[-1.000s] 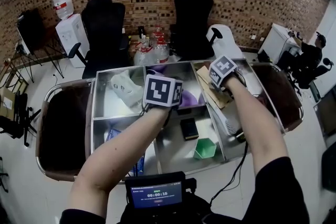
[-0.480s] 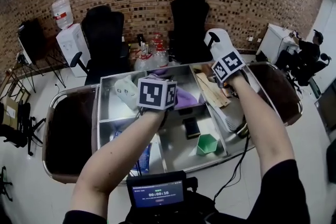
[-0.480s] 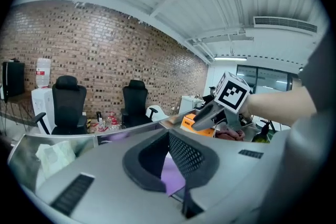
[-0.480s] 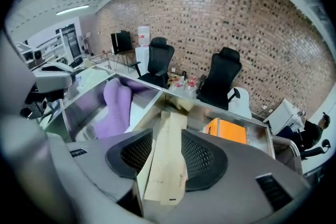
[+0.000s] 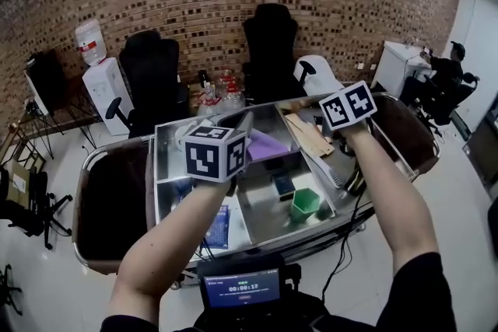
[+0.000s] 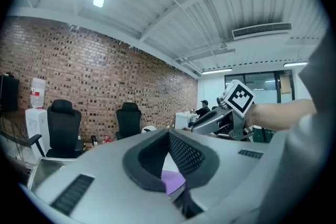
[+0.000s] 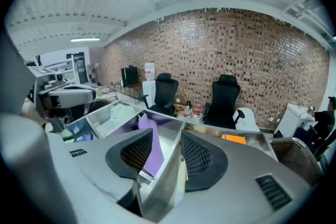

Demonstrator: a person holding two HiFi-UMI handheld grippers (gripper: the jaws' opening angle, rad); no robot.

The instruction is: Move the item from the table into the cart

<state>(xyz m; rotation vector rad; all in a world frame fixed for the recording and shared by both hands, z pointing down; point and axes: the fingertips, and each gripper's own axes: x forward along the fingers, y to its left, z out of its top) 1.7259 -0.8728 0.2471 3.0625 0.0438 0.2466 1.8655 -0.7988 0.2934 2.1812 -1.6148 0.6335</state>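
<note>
2 hand-held grippers are hanging above the compartmented cart, well clear of its contents; neither is carrying anything. The right gripper is pointing down over a metal partition; its jaws, having just been opening, are standing wide apart with nothing between the pads, only the partition showing below through the gap. The left gripper is pointing nearly level, its jaws standing slightly apart and likewise empty. The purple cloth, judged to be the item, is lying crumpled in the far middle compartment, beneath and between the 2 grippers; this placing is suggesting a delivery already made, the raised, empty jaws keeping clear of the walls. 1 green cup is sitting in a nearer compartment, apart from the cloth.
</note>
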